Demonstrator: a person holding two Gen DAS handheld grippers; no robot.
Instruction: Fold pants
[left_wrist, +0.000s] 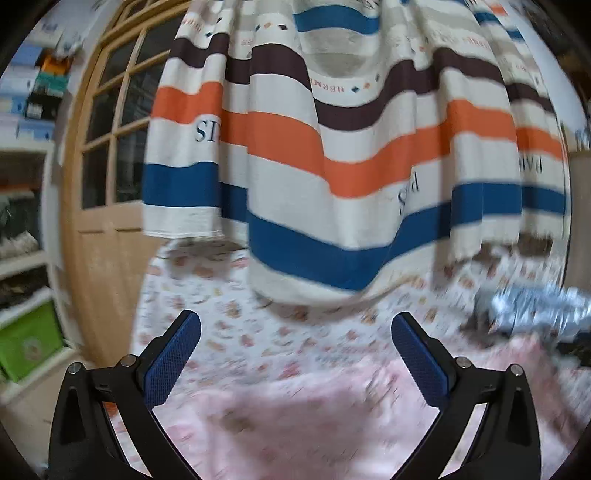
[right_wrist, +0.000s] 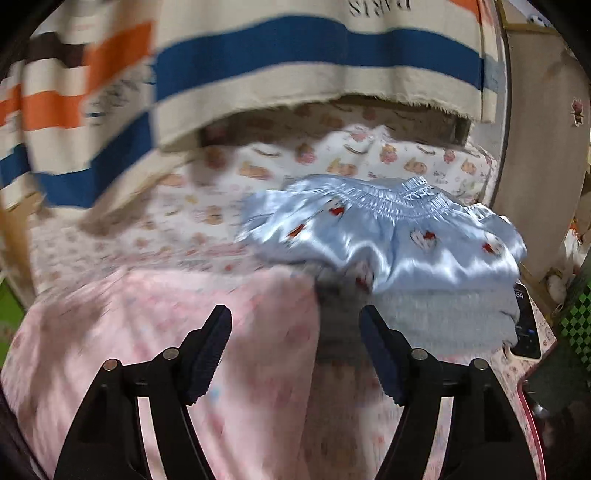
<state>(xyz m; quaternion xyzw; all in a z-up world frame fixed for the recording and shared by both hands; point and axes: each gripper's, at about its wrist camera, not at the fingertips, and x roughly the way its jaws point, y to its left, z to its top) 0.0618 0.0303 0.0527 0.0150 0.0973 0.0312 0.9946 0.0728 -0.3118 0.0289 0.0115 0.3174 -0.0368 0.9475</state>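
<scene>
The light-blue satin pants (right_wrist: 391, 236), folded into a bundle, lay on the floral bedsheet (right_wrist: 207, 206) beside a phone (right_wrist: 526, 325). The right gripper (right_wrist: 295, 328) hung just short of them, jaws apart and empty. The left gripper (left_wrist: 295, 332) stood wide, empty, facing a striped curtain (left_wrist: 332, 147).

You see a hanging towel (left_wrist: 332, 147) with white, dark brown, orange and blue stripes and dark letters. The pants (right_wrist: 402, 236) are shiny light blue with small red and white figures. The blanket (right_wrist: 184, 332) under them is pale pink, and the sheet (right_wrist: 258, 166) is white with small orange and pink figures. Your gripper pads (left_wrist: 173, 362) are dark blue with a fine grid, on black arms. The door (left_wrist: 99, 240) is light brown wood, and the box (left_wrist: 29, 343) is bright green.
</scene>
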